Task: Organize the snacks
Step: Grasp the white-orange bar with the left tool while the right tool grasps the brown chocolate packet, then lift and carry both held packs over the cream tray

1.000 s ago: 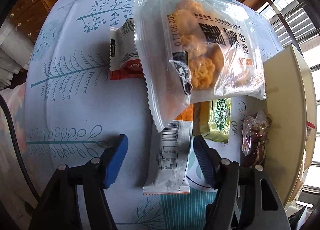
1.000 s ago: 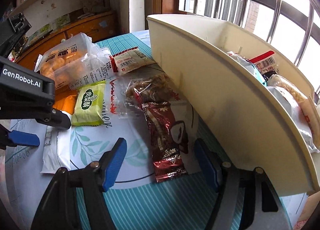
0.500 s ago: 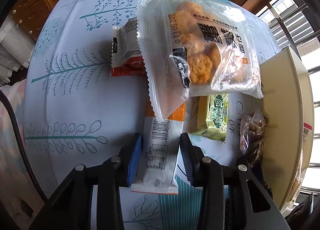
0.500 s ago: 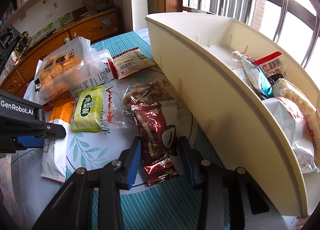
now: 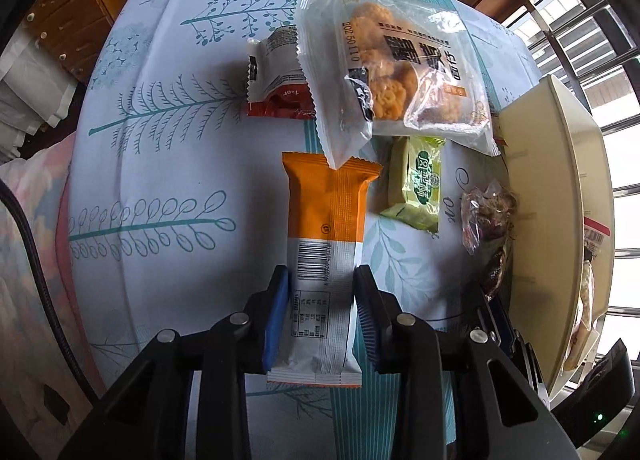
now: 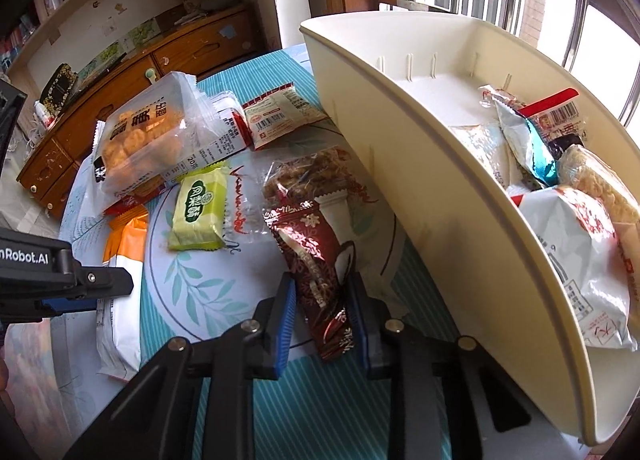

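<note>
Window-side desk [image 5: 168, 163] w/ a leaf-print cloth, wooden cabinets behind; loose snacks on the cloth, cream bin [image 6: 460, 227] at the window side, already part-filled w/ packets. Step in hand, as I judge it: pick-up stage, both tools on a snack each, neither yet in the bin. My left tool [image 5: 322, 320] has just been closing and its blue pads now press the white lower half of the orange-and-white bar [image 5: 326, 227]; bar lies lengthwise between the jaws, far end tucked just under the corner of the big clear cookie bag [image 5: 396, 71]. Can't tell whether it's off the cloth yet. My right tool [image 6: 322, 320] has likewise just been closing, jaws nearly together, clamped on the lower end of the dark red foil packet [image 6: 316, 256], which lies just beside the bin wall. Next move calls for lifting each clear, carrying over the rim, then releasing inside; left bar must slide out from under the cookie bag w/o dragging it. Bar wrapper: smooth, flat, barcode up, no creases. Red packet: crinkly foil, may slip. Green packet [image 6: 200, 211] and clear nut bag [image 6: 308, 171] untouched.
</note>
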Action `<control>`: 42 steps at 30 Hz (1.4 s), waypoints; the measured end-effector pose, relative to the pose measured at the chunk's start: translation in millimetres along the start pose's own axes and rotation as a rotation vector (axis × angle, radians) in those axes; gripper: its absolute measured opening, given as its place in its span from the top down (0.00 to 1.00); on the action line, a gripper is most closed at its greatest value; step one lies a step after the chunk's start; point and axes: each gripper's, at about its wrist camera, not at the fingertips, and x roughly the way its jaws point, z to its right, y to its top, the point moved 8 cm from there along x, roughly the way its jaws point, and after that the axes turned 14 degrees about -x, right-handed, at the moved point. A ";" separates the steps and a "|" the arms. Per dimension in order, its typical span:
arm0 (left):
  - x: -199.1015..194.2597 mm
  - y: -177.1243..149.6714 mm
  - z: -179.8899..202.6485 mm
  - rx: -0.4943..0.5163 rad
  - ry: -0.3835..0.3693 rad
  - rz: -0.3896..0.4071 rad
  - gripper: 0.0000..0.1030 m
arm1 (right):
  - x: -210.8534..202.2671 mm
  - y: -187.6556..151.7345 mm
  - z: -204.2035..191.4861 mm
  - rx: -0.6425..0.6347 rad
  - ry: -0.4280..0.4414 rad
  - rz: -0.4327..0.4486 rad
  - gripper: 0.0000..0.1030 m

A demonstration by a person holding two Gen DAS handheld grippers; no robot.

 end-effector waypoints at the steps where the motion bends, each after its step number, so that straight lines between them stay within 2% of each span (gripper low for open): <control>1: -2.4 0.9 -3.8 0.002 -0.003 0.001 0.69 | -1.3 -0.7 -2.3 -0.003 0.015 -0.005 0.77; 7: -28.2 -18.9 -8.3 0.005 -0.024 0.004 0.69 | -15.3 -1.5 -17.4 -0.034 0.089 -0.004 0.81; 15: -71.0 -37.7 -20.3 -0.002 -0.088 0.040 0.69 | -51.8 1.3 -36.5 -0.118 0.126 0.049 0.82; 22: -108.6 -58.3 -25.6 0.030 -0.152 0.111 0.69 | -90.2 1.1 -42.5 -0.170 0.117 0.109 0.82; 32: -152.1 -85.5 -1.1 0.125 -0.323 0.196 0.69 | -138.5 1.5 -36.1 -0.207 0.069 0.185 0.82; 42: -182.0 -105.7 36.9 0.197 -0.390 0.258 0.69 | -167.8 3.9 -11.0 -0.235 0.047 0.226 0.82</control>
